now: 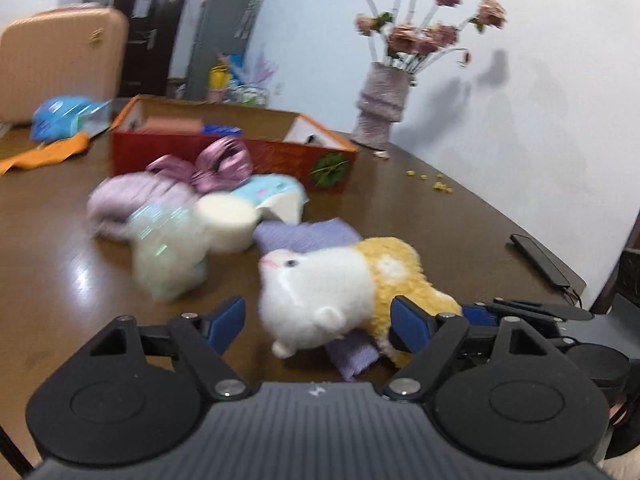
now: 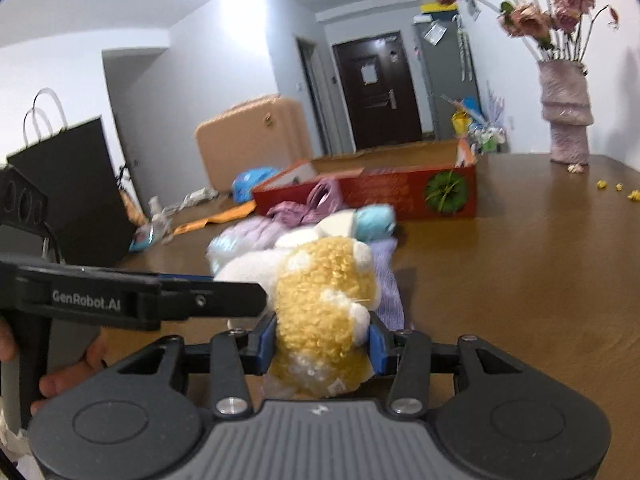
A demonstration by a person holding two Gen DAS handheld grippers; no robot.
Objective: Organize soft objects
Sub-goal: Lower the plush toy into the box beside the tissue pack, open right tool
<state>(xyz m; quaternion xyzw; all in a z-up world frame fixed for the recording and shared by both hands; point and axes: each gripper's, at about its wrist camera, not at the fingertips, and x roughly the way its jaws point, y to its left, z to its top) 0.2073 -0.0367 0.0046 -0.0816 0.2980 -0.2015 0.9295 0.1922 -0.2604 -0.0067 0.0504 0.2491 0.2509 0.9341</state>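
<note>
Your right gripper [image 2: 322, 346] had its jaws pinching the rump of the yellow-and-white plush animal [image 2: 320, 300]; blue pads pressed into the curly yellow fur on both sides. Your left gripper [image 1: 318, 322] sat with jaws spread wide, the plush's white head [image 1: 316, 292] between them, touching neither pad that I could see. The plush lay on the tabletop [image 1: 60, 280], partly atop a lavender cloth [image 1: 308, 234]. Beyond the plush, toward the red box [image 1: 240, 152], sat a heap of soft things: a white fluffy toy [image 1: 172, 256], a pale purple bundle [image 1: 124, 200], a mauve satin bow [image 1: 216, 164], a light blue and white piece [image 1: 276, 196]. The heap was blurred; details uncertain. The red box stood open behind the heap. A vase of dried roses [image 1: 380, 108] stood right of the box, near the wall.
</note>
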